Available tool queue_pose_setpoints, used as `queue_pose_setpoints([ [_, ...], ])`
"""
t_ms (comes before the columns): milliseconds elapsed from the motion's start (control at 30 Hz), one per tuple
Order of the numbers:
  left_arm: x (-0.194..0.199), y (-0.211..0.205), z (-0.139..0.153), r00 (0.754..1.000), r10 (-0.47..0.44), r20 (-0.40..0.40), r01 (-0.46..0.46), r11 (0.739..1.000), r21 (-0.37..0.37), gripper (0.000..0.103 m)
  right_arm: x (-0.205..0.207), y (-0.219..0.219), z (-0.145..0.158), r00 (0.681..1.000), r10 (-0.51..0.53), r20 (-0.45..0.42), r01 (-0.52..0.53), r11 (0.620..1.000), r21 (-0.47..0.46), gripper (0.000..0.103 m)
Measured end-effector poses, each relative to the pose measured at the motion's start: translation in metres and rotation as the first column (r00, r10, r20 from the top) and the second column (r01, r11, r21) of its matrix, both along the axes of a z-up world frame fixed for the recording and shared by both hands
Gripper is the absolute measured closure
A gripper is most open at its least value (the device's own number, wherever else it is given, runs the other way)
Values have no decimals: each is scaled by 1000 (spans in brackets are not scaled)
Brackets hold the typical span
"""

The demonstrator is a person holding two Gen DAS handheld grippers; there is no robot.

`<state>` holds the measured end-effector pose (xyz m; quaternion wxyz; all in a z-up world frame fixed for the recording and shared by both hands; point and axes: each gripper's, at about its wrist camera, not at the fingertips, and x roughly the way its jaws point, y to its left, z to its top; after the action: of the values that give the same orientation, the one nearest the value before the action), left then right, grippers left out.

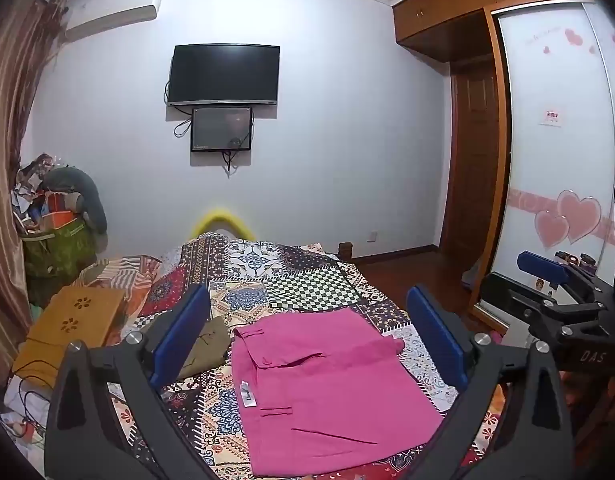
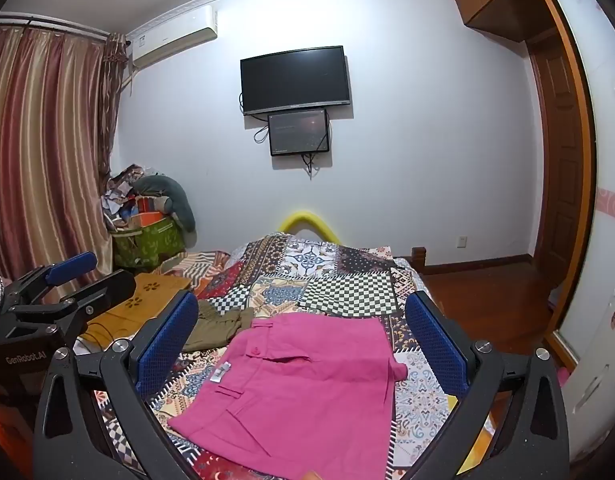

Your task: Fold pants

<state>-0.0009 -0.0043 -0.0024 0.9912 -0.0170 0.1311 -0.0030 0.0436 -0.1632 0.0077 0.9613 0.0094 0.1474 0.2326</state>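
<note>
The pink pants (image 1: 327,384) at lower centre appear fully folded; left gripper (image 1: 307,336) and right gripper (image 2: 303,344) are held apart, empty.

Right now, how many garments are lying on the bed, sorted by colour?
Pink: 1, the pink pants folded flat on the patchwork bedspread.
Olive green: 1, the olive garment bunched beside them, toward the left.
Total: 2.
</note>
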Motion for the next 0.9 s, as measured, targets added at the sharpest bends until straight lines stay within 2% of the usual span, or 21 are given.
queue_pose_setpoints([
  [900, 5, -1, 1, 1000, 3, 4, -3, 1000, -5, 1, 0, 3, -2, 1000, -2, -6, 2, 1000, -2, 0],
])
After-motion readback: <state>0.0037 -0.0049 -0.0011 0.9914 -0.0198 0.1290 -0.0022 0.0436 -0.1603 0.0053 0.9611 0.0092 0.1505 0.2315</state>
